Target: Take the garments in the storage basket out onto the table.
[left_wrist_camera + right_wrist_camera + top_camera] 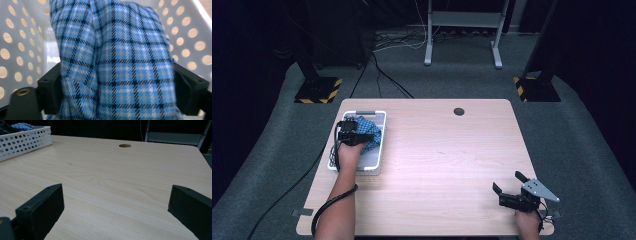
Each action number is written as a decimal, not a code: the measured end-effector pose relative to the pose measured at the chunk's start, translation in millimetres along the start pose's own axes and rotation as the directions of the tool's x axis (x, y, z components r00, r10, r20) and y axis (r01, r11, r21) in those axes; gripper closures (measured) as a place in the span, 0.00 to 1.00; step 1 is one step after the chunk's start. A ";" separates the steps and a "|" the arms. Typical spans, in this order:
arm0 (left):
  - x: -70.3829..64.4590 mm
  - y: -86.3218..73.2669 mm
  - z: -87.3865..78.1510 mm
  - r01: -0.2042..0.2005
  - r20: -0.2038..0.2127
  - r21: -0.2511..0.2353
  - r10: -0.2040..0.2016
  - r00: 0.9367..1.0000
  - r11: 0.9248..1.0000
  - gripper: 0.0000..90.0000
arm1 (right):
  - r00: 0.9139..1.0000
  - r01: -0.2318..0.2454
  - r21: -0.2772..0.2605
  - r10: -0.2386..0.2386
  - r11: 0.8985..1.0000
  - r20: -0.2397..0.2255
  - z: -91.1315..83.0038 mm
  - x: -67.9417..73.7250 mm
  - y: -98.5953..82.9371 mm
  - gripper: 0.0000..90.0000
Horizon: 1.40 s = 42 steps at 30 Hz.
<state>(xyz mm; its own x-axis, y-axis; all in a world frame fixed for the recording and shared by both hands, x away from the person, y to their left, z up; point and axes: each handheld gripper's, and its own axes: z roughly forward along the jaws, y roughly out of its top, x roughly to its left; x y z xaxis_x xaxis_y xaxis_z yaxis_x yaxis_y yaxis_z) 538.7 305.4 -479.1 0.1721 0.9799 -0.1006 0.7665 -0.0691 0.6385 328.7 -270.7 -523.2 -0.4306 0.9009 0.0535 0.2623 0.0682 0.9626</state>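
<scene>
At the left of the frame, our left gripper (362,136) reaches into the white basket (373,165), its jaws squeezing the blue checked cloth (112,62). We should lift slowly so the basket stays on the counter (447,160). At the lower right, our right gripper (511,186) waits with jaws wide apart.

The checked cloth (112,62) runs past the frame's edges, hiding the basket (22,45) floor.
</scene>
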 end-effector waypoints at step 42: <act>-5.4 0.9 -18.2 -0.032 -0.031 -0.100 0.029 0.999 0.994 0.58 | 1.000 -0.002 0.009 0.002 1.000 -0.003 0.9 -0.3 0.4 0.00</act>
<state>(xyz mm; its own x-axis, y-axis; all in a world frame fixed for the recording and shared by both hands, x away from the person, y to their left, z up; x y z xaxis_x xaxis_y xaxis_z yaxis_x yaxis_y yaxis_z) 527.2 303.5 -464.1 0.1750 0.9829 -0.0579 0.6950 -0.0816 0.7144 329.8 -270.5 -523.1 -0.4326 0.8999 0.0558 0.2703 0.0704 0.9602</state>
